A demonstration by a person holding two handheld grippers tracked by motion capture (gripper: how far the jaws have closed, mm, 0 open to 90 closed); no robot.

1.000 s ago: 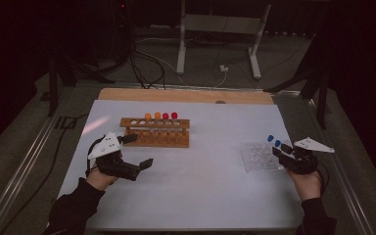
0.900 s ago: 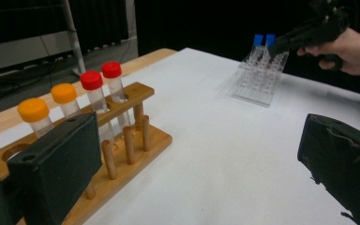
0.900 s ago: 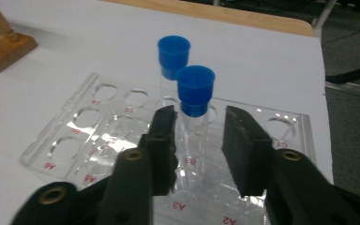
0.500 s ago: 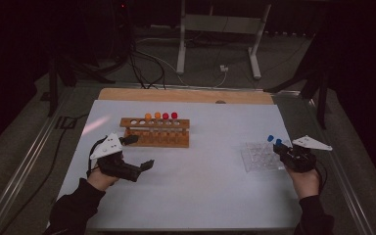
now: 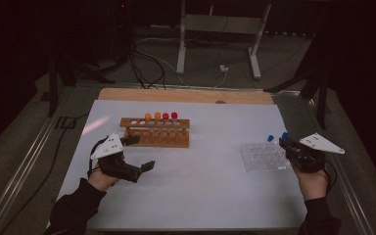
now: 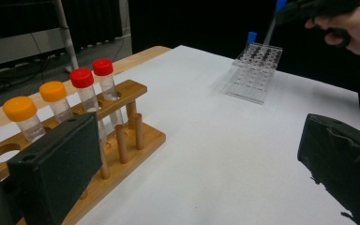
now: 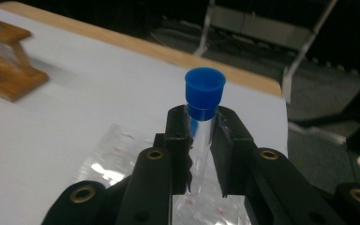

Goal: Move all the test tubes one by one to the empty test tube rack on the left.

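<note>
My right gripper (image 7: 201,126) is shut on a clear tube with a blue cap (image 7: 203,93) and holds it upright just above the clear plastic rack (image 5: 262,156). A second blue-capped tube (image 5: 270,138) stands in that rack's far corner. My left gripper (image 5: 141,152) stands open, nothing between its jaws, just in front of the wooden rack (image 5: 156,133). That rack holds two orange-capped tubes (image 6: 21,110) and two red-capped tubes (image 6: 82,78), with empty holes at its left end. In the left gripper view the right gripper (image 6: 281,14) lifts the tube over the clear rack (image 6: 255,70).
The white tabletop (image 5: 200,186) has open room between the two racks and along the front. A wooden strip (image 5: 176,95) runs along the far edge. Behind the table stand a metal stand (image 5: 220,29) and loose cables on the floor.
My right gripper has risen a little with the blue-capped tube, lifting it out of the clear rack. The left gripper has not moved.
</note>
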